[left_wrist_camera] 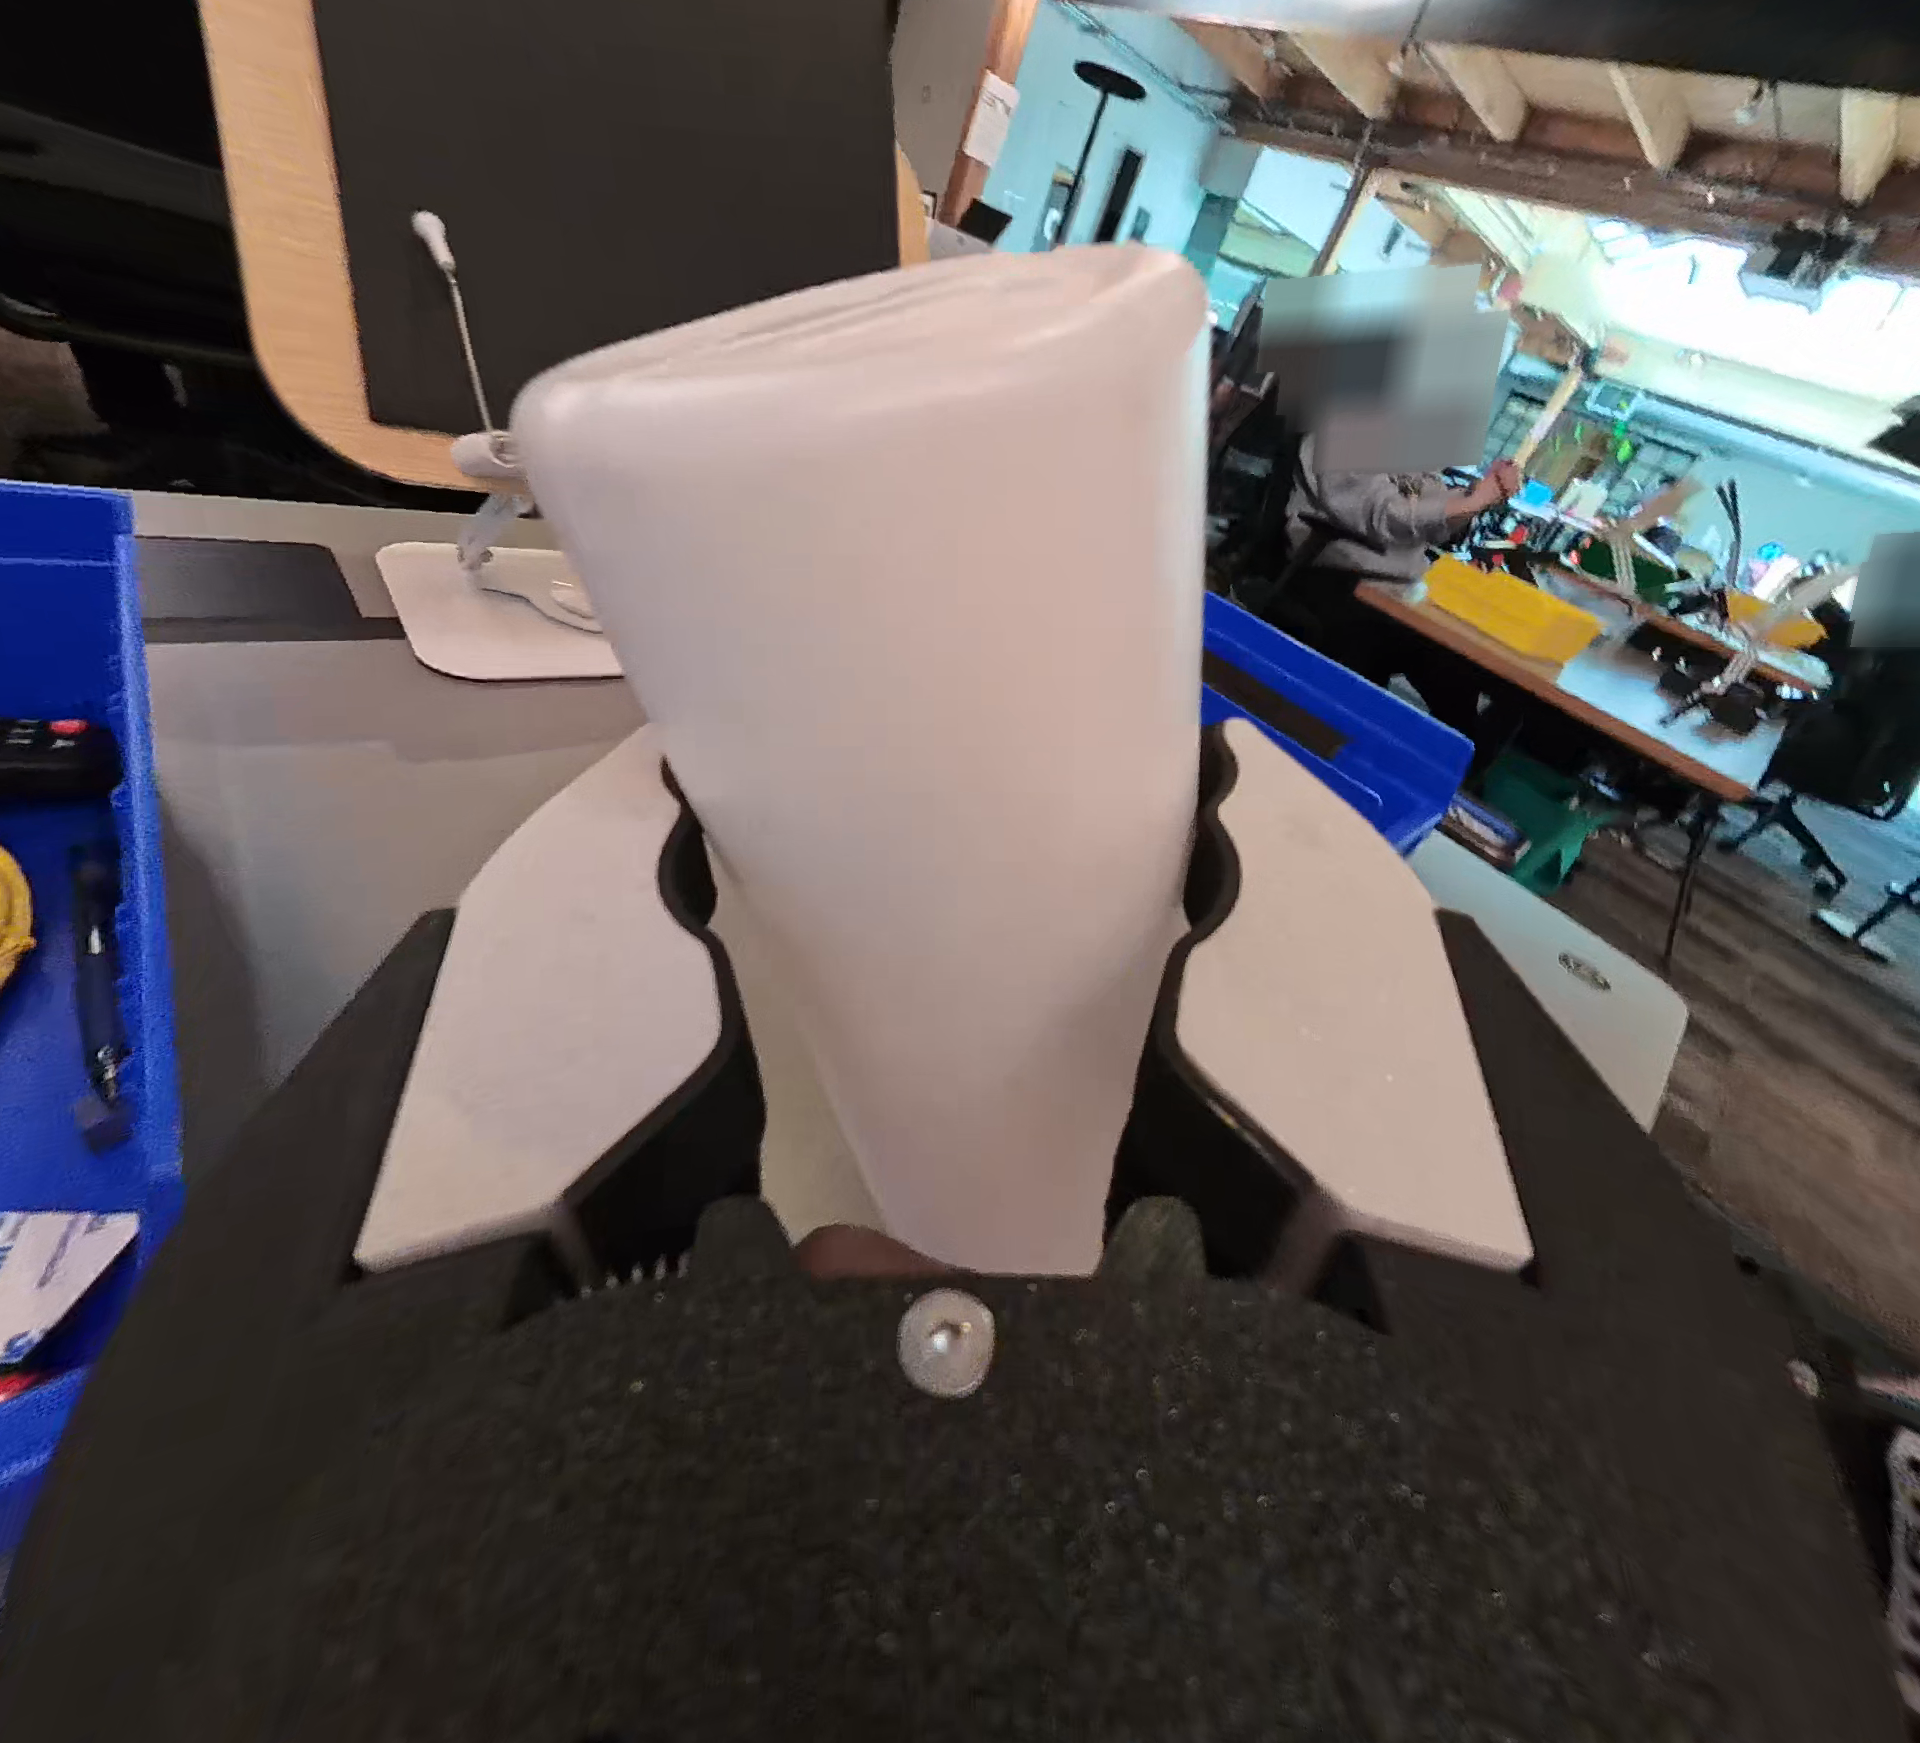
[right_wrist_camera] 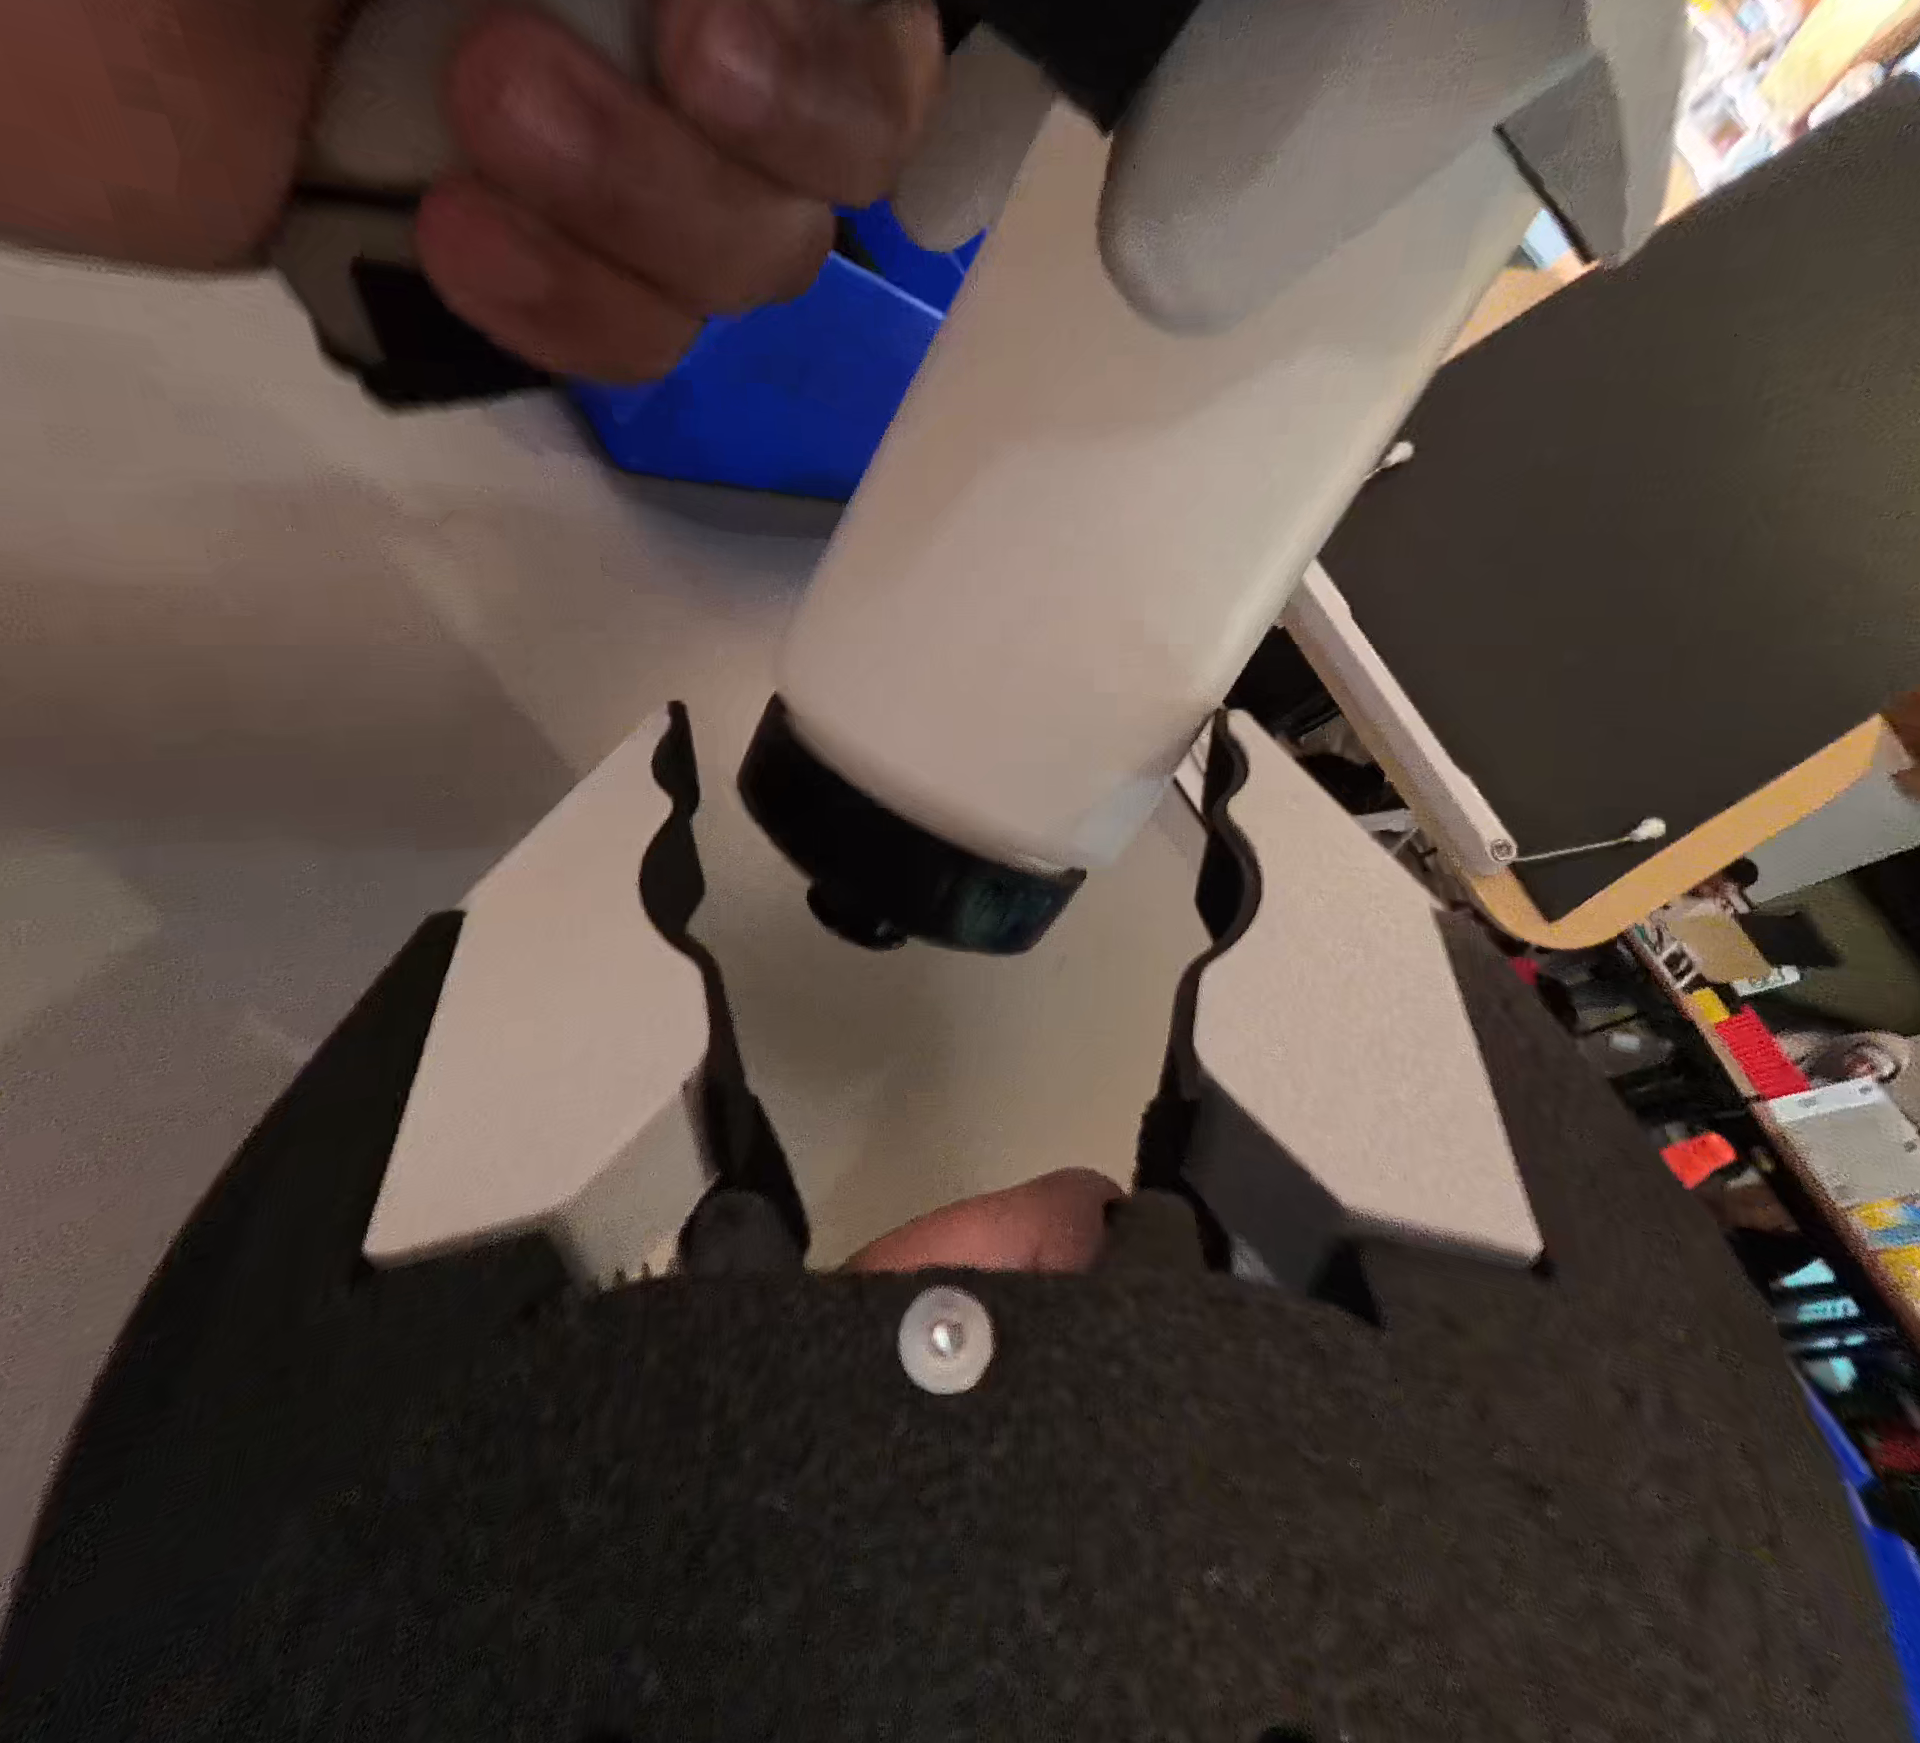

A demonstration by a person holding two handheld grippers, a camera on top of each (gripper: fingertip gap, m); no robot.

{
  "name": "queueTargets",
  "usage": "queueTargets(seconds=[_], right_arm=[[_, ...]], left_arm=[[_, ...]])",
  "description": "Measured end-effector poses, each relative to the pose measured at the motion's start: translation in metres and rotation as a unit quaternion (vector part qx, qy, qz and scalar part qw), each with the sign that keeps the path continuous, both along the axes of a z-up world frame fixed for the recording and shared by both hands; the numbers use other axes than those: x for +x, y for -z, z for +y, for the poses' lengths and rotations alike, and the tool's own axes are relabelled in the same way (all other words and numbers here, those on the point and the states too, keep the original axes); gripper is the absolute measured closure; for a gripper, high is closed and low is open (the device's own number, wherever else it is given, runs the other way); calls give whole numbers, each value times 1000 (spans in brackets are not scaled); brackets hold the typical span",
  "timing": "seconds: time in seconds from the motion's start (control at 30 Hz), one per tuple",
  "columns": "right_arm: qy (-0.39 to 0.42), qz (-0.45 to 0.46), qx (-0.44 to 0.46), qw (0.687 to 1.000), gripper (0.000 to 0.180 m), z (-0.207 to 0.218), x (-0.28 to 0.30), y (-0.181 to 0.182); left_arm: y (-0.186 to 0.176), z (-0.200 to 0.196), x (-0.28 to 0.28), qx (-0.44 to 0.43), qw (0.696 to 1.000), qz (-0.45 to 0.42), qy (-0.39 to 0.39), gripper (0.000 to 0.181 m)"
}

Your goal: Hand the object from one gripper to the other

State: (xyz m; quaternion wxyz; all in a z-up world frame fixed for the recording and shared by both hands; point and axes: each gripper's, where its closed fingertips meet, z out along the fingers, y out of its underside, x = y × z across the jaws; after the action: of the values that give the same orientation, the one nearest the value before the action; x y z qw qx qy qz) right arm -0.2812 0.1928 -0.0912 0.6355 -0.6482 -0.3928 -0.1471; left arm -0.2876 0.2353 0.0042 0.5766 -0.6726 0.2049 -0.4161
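Observation:
A white bottle (left_wrist_camera: 883, 654) with a black cap (right_wrist_camera: 904, 862) is the object. My left gripper (left_wrist_camera: 945, 758) is shut on the bottle's body, which fills the middle of the left wrist view with its flat bottom pointing away. In the right wrist view the left gripper (right_wrist_camera: 1049, 239) and the hand (right_wrist_camera: 623, 166) holding it are at the top, and the bottle (right_wrist_camera: 1091, 498) slants down toward me, cap first. My right gripper (right_wrist_camera: 948, 727) is open. The cap end lies between its fingertips, with a gap on each side.
A grey table (left_wrist_camera: 312, 810) lies below. A blue bin (left_wrist_camera: 62, 862) with small items stands at the left and another blue bin (left_wrist_camera: 1330, 717) at the right. A dark panel with a wooden edge (left_wrist_camera: 582, 83) stands behind. A seated person (left_wrist_camera: 1382, 509) is far off.

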Motion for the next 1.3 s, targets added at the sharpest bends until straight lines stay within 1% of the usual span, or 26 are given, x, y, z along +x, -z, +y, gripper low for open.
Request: queueTargets(seconds=[0.1,0.17,0.27,0.37,0.43,0.5,0.57,0.7,0.77,0.8,0.87,0.9,1.0,1.03,1.1,1.2,1.23,1.3], right_arm=[[27,36,6,999,86,11,1,-12],[42,59,0,997,84,18,5,-15],[52,57,-11,997,85,23,12,-10],[53,58,-36,996,87,25,19,-7],[50,92,-74,992,88,29,25,-2],[41,123,-94,987,89,34,32,0],[32,155,-101,982,90,38,40,-4],[14,245,-130,961,90,43,61,-14],[10,298,-141,944,90,47,76,-21],[-3,330,-156,931,90,48,81,-23],[-21,414,-195,889,90,50,90,-27],[-35,458,-223,860,91,51,91,-27],[-103,589,-287,748,91,50,89,-36],[-121,614,-303,719,90,48,86,-38],[-155,647,-326,672,90,43,77,-44],[-195,681,-353,611,90,31,62,-52],[-206,689,-363,593,91,28,58,-53],[-228,704,-392,546,90,19,46,-53]], left_arm=[[2,-1,1,-19,1000,-25,-1,91],[3,-4,5,-25,999,-33,1,91],[5,-9,10,-5,1000,-11,-8,92],[6,-11,14,-3,1000,-12,-8,92],[3,-18,21,17,1000,-3,19,95],[-2,-30,30,49,997,14,54,100],[-3,-35,33,74,995,36,54,105],[-3,-33,30,78,995,31,56,100],[-1,-29,27,85,994,43,53,98],[3,-27,26,94,993,57,50,96],[18,-26,28,108,987,103,51,94],[28,-28,32,111,983,130,61,93],[64,-37,47,117,968,209,71,89],[73,-40,53,125,963,230,69,88],[82,-40,61,150,951,268,43,85],[72,-38,68,194,943,270,12,87],[69,-38,70,200,942,268,9,85],[66,-40,70,217,939,267,8,86]])
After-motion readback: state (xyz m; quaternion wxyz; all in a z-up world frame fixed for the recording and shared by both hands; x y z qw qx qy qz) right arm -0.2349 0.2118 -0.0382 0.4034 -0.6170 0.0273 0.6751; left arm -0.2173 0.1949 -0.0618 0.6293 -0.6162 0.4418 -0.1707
